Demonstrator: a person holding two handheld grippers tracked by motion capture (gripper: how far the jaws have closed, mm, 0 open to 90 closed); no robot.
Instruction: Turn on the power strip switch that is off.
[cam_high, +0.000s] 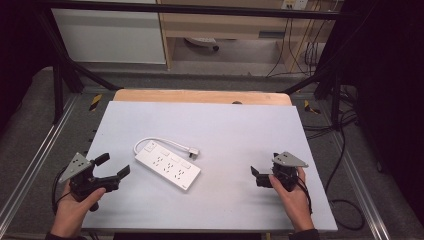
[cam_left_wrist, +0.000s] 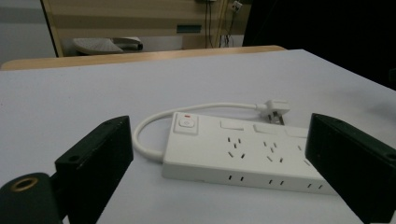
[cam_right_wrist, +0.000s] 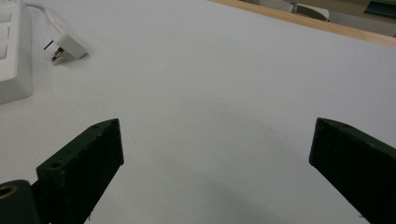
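Note:
A white power strip (cam_high: 167, 167) lies slantwise on the white tabletop (cam_high: 230, 130), left of centre. Its short cable loops round from the left end to a white plug (cam_high: 194, 152) lying just behind it. My left gripper (cam_high: 113, 165) is held at the front left, open and empty, jaws pointing at the strip. In the left gripper view the strip (cam_left_wrist: 243, 154) and plug (cam_left_wrist: 275, 109) lie just beyond the gripper (cam_left_wrist: 219, 127). My right gripper (cam_high: 265, 165) is at the front right, open and empty over bare table. In its view (cam_right_wrist: 217, 130), the plug (cam_right_wrist: 65, 46) and strip end (cam_right_wrist: 11, 51) are far left.
A wooden table edge (cam_high: 200, 96) runs behind the white surface. Black frame bars (cam_high: 60, 85) stand at both back corners. Cables (cam_high: 345, 205) trail on the floor to the right. A wooden cabinet (cam_high: 225, 25) stands behind the table.

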